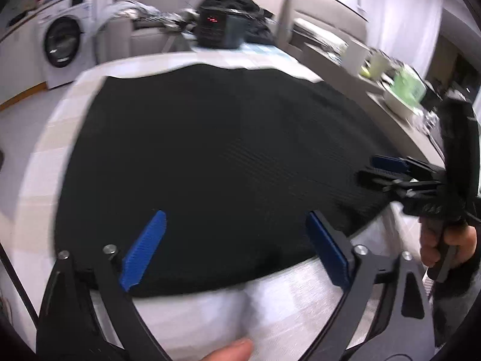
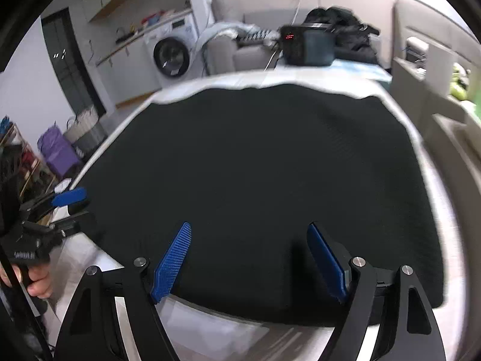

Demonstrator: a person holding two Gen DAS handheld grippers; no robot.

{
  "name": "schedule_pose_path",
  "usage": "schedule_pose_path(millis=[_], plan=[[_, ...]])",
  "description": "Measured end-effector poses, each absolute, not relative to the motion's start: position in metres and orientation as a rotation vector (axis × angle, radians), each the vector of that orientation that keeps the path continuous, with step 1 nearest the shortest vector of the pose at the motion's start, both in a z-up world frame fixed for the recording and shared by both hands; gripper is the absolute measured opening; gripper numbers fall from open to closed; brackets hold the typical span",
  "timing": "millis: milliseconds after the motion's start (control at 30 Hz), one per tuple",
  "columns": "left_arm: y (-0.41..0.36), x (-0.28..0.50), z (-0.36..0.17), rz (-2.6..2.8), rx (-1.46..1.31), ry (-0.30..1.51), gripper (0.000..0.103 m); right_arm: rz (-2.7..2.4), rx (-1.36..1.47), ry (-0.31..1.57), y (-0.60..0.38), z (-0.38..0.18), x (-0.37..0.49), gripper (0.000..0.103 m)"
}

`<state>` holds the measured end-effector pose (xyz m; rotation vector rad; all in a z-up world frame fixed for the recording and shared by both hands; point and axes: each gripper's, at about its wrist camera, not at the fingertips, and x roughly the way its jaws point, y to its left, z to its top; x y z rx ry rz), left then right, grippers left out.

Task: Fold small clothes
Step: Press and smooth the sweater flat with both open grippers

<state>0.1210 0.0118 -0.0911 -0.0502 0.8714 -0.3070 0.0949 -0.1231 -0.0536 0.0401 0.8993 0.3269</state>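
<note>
Two grippers hover over the near edge of a black knit garment (image 1: pixel 210 156) that lies spread flat across the pale desk (image 1: pixel 54 138), covering most of its top. The left gripper (image 1: pixel 237 243) stands wide open, its blue pads apart above the cloth with nothing pinched between them; the right gripper (image 2: pixel 249 258) is likewise open and empty, its pads straddling the near hem without pressing it. Each gripper also shows at the side of the other's view, so they sit near opposite ends of that hem. The garment looks soft and limp, with a fine ribbed texture, probably light and a little stretchy, so it should drape and sag when lifted instead of holding a shape. It seems grippy rather than slippery, and not fragile. A sound hold would be at the two near corners or along the hem, pinching a single folded edge so both layers come up together; taking it mid-panel would likely bunch it. A dark box (image 2: pixel 306 46) stands at the far end, clear of the cloth
</note>
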Motion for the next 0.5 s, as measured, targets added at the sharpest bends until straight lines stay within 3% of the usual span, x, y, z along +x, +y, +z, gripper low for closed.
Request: schedule_pose_path(millis=[200, 500], plan=[[0.011, 0.127, -0.114, -0.22, 0.034, 0.918, 0.095, 0.278, -0.19, 0.945, -0.115, -0.075, 0.099, 0.083], [0.058, 0.102, -0.11, -0.271, -0.031, 0.907, 0.097, -0.038, -0.027, 0.963, -0.234, -0.074, 0.086, 0.089]])
